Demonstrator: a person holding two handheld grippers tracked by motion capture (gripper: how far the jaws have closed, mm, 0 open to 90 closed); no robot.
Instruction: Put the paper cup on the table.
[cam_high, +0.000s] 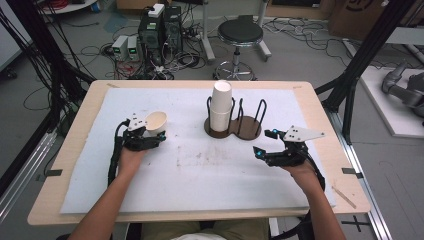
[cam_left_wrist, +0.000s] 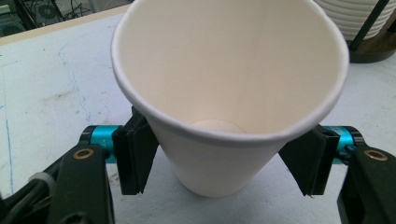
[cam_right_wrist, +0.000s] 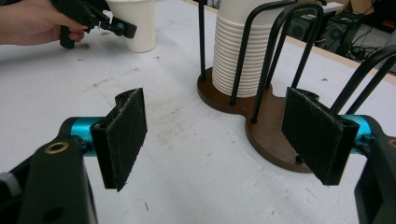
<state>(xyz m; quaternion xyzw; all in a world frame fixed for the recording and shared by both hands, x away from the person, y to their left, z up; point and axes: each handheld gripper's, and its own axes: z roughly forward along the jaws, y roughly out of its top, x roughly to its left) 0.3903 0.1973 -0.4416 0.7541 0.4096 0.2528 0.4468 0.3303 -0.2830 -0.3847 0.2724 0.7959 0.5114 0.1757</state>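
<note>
Left hand-held gripper (cam_high: 156, 134), cup (cam_high: 156, 121), white tabletop (cam_high: 200, 170)

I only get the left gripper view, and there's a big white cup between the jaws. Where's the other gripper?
Observer: The right gripper hangs over the right side of the table, jaws open with nothing between them.
Operator: Is my cup up in the air?
Observer: It doesn't look so. In the right gripper view the paper cup seems to stand upright on the white mat.
Operator: What's the stripy white thing in my top corner?
Observer: A stack of cups in a wire holder with two bays. The stack fills the left bay and the right bay is empty.
</note>
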